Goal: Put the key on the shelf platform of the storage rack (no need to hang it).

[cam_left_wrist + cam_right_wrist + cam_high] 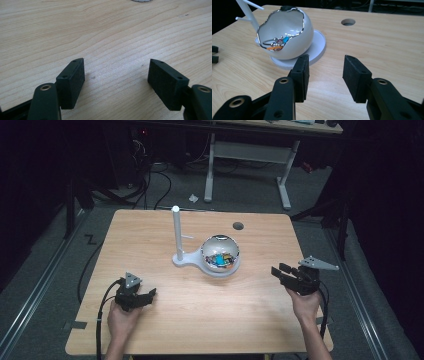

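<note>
The right gripper points its fingers at the white bowl; they stand about half open and hold nothing; I think they are set that way to reach for the bowl or the little bright things inside it. The bowl sits just ahead of those fingers, a bit to their left, on a white stand with a tall post, which keeps it steady. The left gripper rests low over the bare table; its fingers are wide open and empty, well apart from the bowl, so it looks to be waiting.
</note>
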The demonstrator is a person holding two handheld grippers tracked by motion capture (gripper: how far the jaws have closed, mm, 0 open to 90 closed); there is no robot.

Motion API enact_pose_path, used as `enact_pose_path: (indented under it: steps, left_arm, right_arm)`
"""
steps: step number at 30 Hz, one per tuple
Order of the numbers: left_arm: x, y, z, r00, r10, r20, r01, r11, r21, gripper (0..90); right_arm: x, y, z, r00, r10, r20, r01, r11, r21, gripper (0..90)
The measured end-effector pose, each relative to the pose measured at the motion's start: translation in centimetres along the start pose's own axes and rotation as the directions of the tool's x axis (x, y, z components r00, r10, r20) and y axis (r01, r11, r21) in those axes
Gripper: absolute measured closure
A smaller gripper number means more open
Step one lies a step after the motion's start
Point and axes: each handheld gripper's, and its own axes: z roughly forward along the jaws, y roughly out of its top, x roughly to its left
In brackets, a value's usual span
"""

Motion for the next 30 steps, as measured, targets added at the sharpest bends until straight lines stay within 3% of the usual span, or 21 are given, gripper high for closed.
enact_pose_path:
  steps: [16, 30]
  left_arm:
    - [0.0, 0.0, 0.0, 1.0, -0.001, 0.0, 0.001, 1.0, 0.0, 30.2]
    - [0.0, 0.0, 0.0, 1.0, -0.001, 0.0, 0.001, 1.0, 0.0, 30.1]
  right_arm:
    - [0.5, -3.2, 2.8, 0.9994, 0.033, -0.005, -0.033, 0.998, 0.054, 56.6]
    - [0.7, -5.1, 4.8, 0.9996, 0.027, 0.011, -0.028, 0.994, 0.102, 55.0]
